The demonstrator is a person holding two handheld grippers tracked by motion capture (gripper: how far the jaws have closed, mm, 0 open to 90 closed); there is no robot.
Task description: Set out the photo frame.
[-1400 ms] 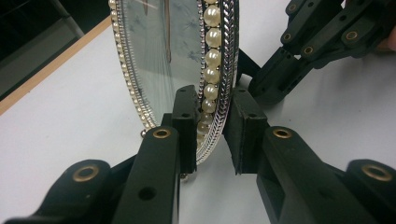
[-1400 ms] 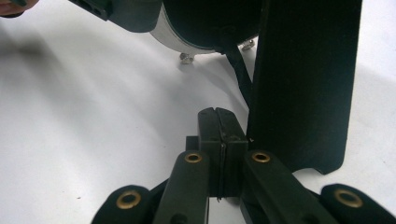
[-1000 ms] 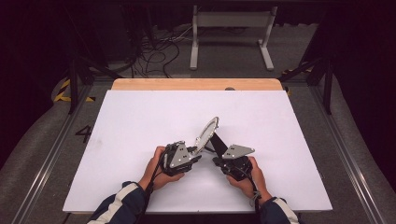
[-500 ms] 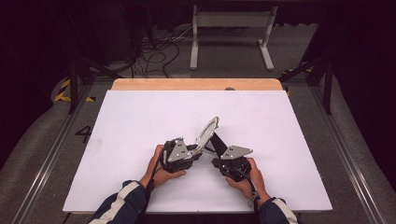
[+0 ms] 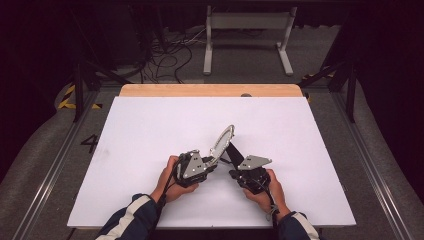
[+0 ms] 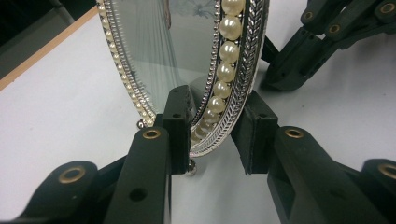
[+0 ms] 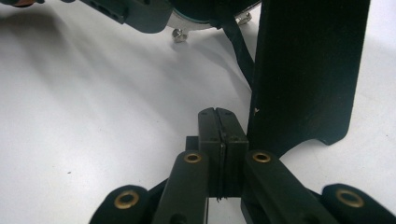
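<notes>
An oval picture frame (image 5: 222, 141) with a silver braided rim and a row of pearls (image 6: 225, 51) stands tilted on the white table, propped by a black easel leg (image 5: 235, 152) behind it. My left gripper (image 5: 212, 162) has its jaws on either side of the frame's bottom rim (image 6: 215, 135), pads against the glass side and the back. My right gripper (image 5: 235, 172) sits just right of the frame, jaws pressed together with nothing between them (image 7: 218, 126). The black leg (image 7: 303, 70) rises right beside it. The frame's small ball feet (image 7: 179, 35) rest on the table.
The white tabletop (image 5: 150, 130) has a wooden strip (image 5: 210, 90) along its far edge. Beyond the table lie cables (image 5: 165, 50) and a white stand base (image 5: 247, 30) on the floor. Metal rails (image 5: 370, 165) run along both sides.
</notes>
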